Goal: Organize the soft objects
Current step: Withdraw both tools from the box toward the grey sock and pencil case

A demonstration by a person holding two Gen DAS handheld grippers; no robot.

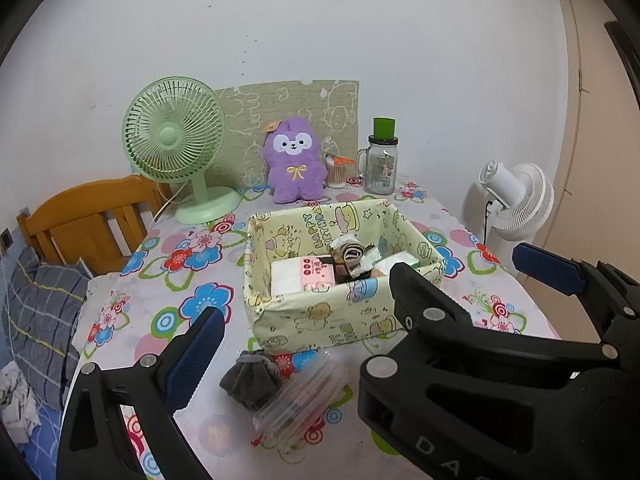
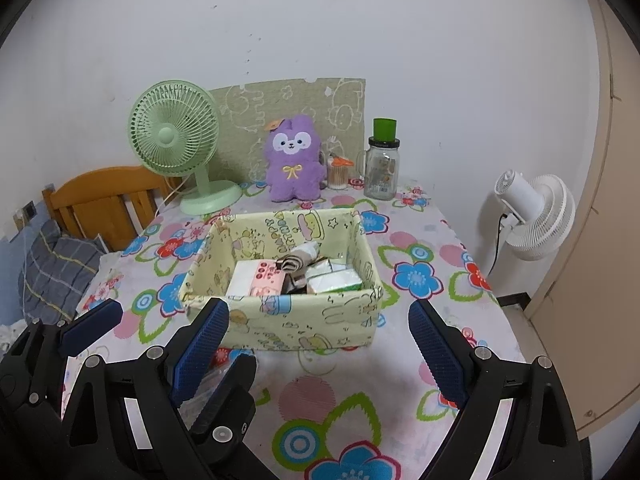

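A yellow cartoon-print fabric basket (image 1: 340, 316) (image 2: 296, 324) stands mid-table and holds tissue packs (image 2: 256, 276) and a folded brown striped cloth (image 2: 298, 260). In front of it lie a crumpled grey cloth (image 1: 252, 380) and a clear plastic bag (image 1: 304, 404). A purple plush toy (image 1: 294, 160) (image 2: 294, 160) sits upright at the back. My left gripper (image 1: 320, 320) is open and empty above the grey cloth; the right gripper's body hides its right finger. My right gripper (image 2: 318, 312) is open just short of the basket's front wall, with nothing between its pads.
A green desk fan (image 1: 176, 136), a cotton-swab tub (image 2: 338, 174) and a glass jar with a green lid (image 2: 382, 172) line the back wall. A white fan (image 2: 536, 216) stands off the table's right edge. A wooden headboard (image 1: 92, 216) and plaid pillow (image 1: 44, 320) lie left.
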